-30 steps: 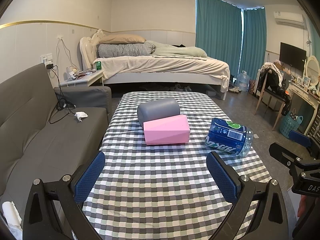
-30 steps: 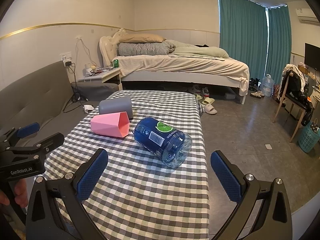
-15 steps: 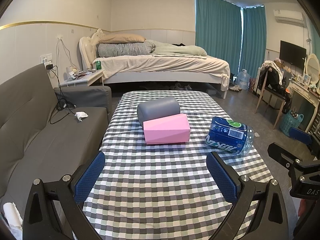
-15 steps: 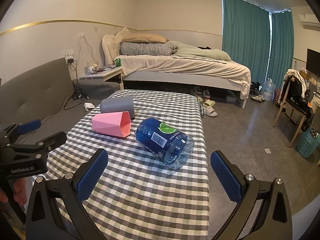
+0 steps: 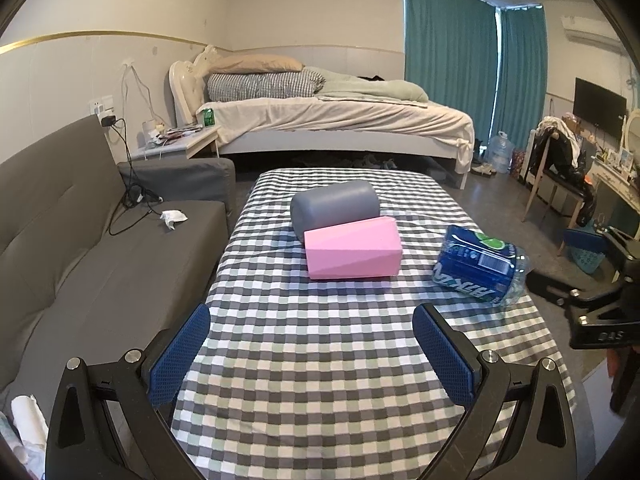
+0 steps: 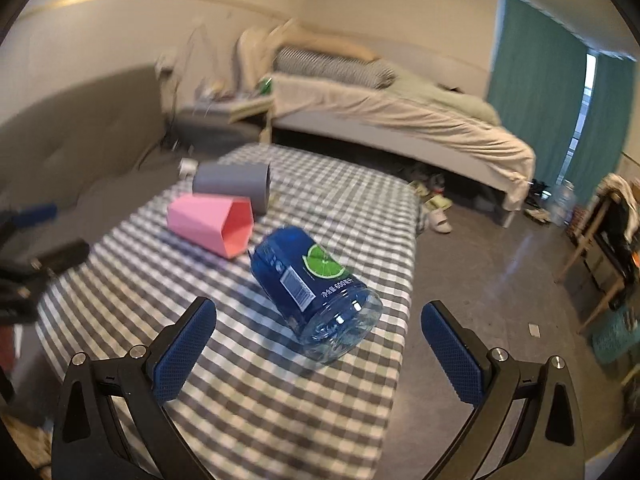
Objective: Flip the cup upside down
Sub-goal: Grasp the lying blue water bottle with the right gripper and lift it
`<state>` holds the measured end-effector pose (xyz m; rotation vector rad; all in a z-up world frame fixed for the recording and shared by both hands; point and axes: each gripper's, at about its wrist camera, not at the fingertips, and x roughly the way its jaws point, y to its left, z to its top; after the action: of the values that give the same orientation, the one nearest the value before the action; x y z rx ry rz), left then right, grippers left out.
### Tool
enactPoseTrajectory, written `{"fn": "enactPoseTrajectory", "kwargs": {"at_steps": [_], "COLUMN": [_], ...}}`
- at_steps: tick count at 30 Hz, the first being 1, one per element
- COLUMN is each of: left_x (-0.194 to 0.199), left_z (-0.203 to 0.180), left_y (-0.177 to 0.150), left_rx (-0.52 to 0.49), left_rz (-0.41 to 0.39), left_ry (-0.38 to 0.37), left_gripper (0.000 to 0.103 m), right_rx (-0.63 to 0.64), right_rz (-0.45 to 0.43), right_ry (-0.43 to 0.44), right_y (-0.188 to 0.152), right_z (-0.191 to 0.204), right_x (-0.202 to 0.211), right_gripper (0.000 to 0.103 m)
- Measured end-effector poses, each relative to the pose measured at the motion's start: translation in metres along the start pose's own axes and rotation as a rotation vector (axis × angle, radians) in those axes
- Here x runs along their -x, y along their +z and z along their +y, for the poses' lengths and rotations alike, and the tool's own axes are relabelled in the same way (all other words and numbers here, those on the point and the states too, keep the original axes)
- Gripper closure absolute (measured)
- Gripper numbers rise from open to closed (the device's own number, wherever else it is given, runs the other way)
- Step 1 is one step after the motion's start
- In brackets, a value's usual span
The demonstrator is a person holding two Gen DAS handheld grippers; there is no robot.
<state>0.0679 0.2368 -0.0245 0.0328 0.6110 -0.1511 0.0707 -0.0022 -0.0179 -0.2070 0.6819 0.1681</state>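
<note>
Three cups lie on their sides on the checkered table: a grey cup at the back, a pink faceted cup touching it in front, and a clear blue cut-bottle cup to the right. My left gripper is open and empty over the table's near part. My right gripper is open and empty, just short of the blue cup's open end. The right gripper also shows at the right edge of the left wrist view.
A grey sofa runs along the table's left side. A bed stands beyond the table's far end. A chair with clothes and a basket stand on the floor to the right.
My right gripper has moved forward and tilted toward the blue cup, which now looms larger; its view is blurred. My left gripper has barely moved.
</note>
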Motion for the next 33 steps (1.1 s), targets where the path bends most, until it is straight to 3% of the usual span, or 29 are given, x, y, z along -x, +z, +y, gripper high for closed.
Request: {"fn": "enactPoseTrajectory", "kwargs": {"at_steps": [8, 12, 17, 20, 27, 33], "left_x": [-0.032, -0.044, -0.054, -0.053, -0.039, -0.019], "left_z": [0.002, -0.001, -0.005, -0.005, 0.000, 0.011], "left_y": [0.005, 0.002, -0.003, -0.005, -0.003, -0.007], "left_rx": [0.003, -0.010, -0.031, -0.033, -0.010, 0.042], "left_rz": [0.055, 0.076, 0.107, 0.113, 0.101, 0.101], "left_ry": [0.016, 0.019, 0.021, 0.022, 0.014, -0.027], "left_gripper": [0.000, 0.000, 0.000, 0.000, 0.000, 0.000], "right_rx": [0.134, 0.181, 0.175, 0.154, 0.012, -0.172], "right_rz": [0.137, 0.165, 0.228, 0.265, 0.336, 0.438], "right_ry": [0.055, 0.085, 0.092, 0.098, 0.044, -0.026], "right_y": [0.009, 0.012, 0.007, 0.003, -0.008, -0.033], "right_z": [-0.016, -0.010, -0.011, -0.012, 0.000, 0.038], "right_x": [-0.071, -0.090, -0.115, -0.122, -0.094, -0.056], "right_gripper": [0.000, 0.000, 0.001, 0.019, 0.024, 0.024]}}
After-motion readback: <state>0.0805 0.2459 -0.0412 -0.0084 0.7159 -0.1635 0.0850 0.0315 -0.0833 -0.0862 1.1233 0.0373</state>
